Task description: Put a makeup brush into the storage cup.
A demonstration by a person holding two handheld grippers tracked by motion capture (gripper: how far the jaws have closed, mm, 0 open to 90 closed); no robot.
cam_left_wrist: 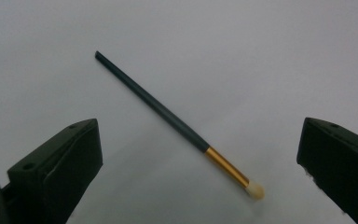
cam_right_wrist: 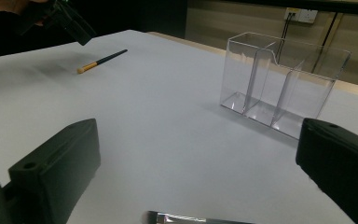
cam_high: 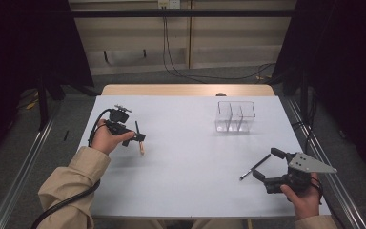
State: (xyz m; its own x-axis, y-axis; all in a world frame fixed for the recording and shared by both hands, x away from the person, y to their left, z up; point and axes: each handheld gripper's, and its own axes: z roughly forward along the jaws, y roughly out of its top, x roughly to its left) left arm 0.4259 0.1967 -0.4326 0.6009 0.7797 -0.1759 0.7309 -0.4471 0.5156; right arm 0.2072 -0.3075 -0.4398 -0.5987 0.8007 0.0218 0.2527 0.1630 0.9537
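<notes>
The left gripper was near the left edge of the white table, about halfway between the near and far edges, and its jaws stood wide apart with nothing between them. In the left gripper view the two black jaws rose at the bottom corners, and a thin brush with a dark handle, a gold ferrule and a pale tip lay flat on the surface between them, touching neither jaw. In the high view this brush lay just under the left gripper, with its pale tip towards the near edge. The right gripper was close to the near right corner of the table, held by the person's right hand, and its jaws were also open and held nothing. A second brush, black and slim, lay on the surface between the open jaws of the right gripper, pointing diagonally towards the near edge; in the right gripper view a shiny part, probably its ferrule, appeared at the bottom edge, but it was too cut off to be sure. A clear plastic organizer with three compartments stood upright towards the far right part of the table, well apart from both brushes, and its compartments looked empty.
</notes>
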